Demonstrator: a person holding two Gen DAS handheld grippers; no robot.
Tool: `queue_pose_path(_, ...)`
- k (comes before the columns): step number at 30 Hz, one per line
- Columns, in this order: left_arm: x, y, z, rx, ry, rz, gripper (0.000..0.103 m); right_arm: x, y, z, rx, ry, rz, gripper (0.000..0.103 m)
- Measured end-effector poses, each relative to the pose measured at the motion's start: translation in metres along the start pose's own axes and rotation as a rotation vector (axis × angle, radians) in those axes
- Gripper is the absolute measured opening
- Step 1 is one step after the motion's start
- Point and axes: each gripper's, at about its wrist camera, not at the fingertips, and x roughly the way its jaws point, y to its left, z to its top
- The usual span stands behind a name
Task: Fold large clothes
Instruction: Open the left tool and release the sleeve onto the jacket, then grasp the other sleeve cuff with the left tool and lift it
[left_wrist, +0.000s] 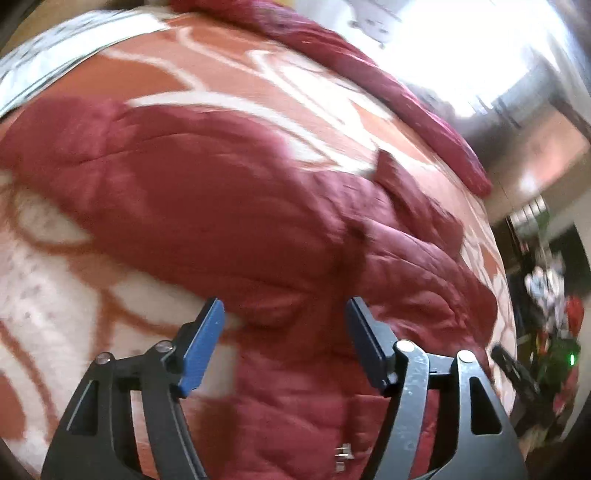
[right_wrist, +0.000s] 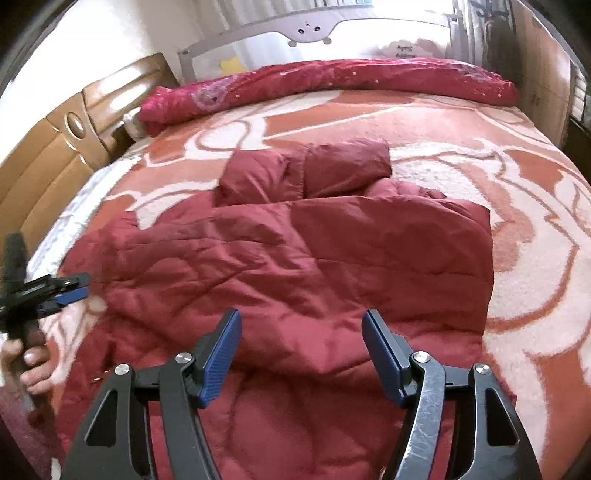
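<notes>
Bed w/ orange-white blanket; on it dark-red quilted coat, rolled magenta duvet at far edge.

Blanket: orange and cream, spread flat under my view | Rolled quilt: magenta, along blanket's far edge | Headboard: wood, at my left | Bed rail: grey, beyond quilt | Window: bright, overexposed

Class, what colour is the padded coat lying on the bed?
Dark red; the coat shows best in the right wrist view.
</notes>
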Motion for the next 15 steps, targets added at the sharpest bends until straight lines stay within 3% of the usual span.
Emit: queue_pose_path(15, -0.003, 0.136, 0.044, -0.328, -0.117, 0.117, 0.068, -0.032, 0.027, -0.037, -0.011, 0.006, 0.109, 0.069)
